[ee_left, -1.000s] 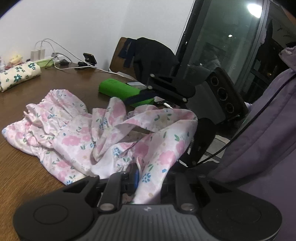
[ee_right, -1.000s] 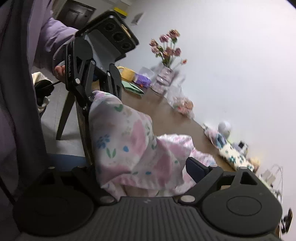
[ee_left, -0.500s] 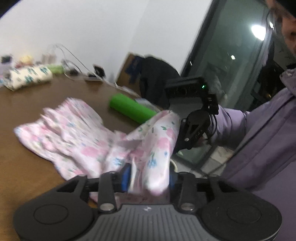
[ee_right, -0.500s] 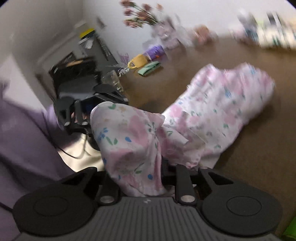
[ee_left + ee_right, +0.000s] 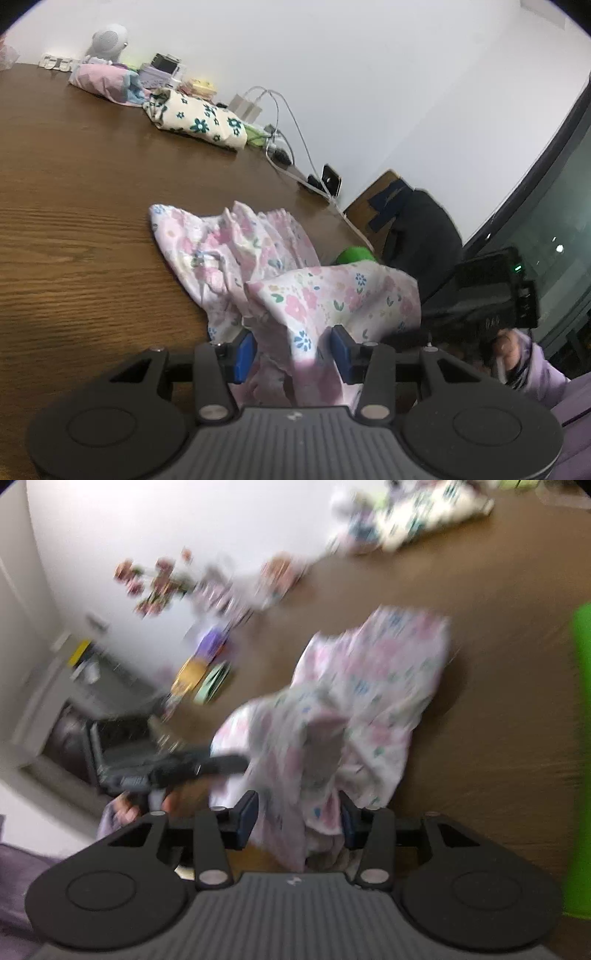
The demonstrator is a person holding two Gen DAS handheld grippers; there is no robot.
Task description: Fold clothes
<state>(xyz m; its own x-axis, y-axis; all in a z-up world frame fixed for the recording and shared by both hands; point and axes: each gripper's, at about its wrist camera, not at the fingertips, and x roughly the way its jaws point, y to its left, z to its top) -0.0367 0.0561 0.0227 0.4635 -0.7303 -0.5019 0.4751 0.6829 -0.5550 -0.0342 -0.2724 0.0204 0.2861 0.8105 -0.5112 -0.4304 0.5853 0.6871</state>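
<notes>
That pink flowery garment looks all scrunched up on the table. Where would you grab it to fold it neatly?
Probably the floral garment by its gathered edge at the far end, one corner each side, coming in low over the wooden table from the near side. That edge lies spread and forms a clear line, while the near end is bunched.

The right gripper [image 5: 297, 818] is low in the frame, its jaws opening with a bunch of the pink flowered garment [image 5: 354, 701] between the blue pads [image 5: 246, 818]. The picture is blurred, so whether the pads press the cloth is hard to say. The rest of the garment lies crumpled on the brown table [image 5: 498, 720]. To the left, the left gripper [image 5: 221, 762] reaches to the cloth's edge, a hand [image 5: 127, 806] behind it. A green thing [image 5: 580, 738] stands at the right edge. Flowers [image 5: 155, 583] and folded cloths [image 5: 424, 513] lie far back.
</notes>
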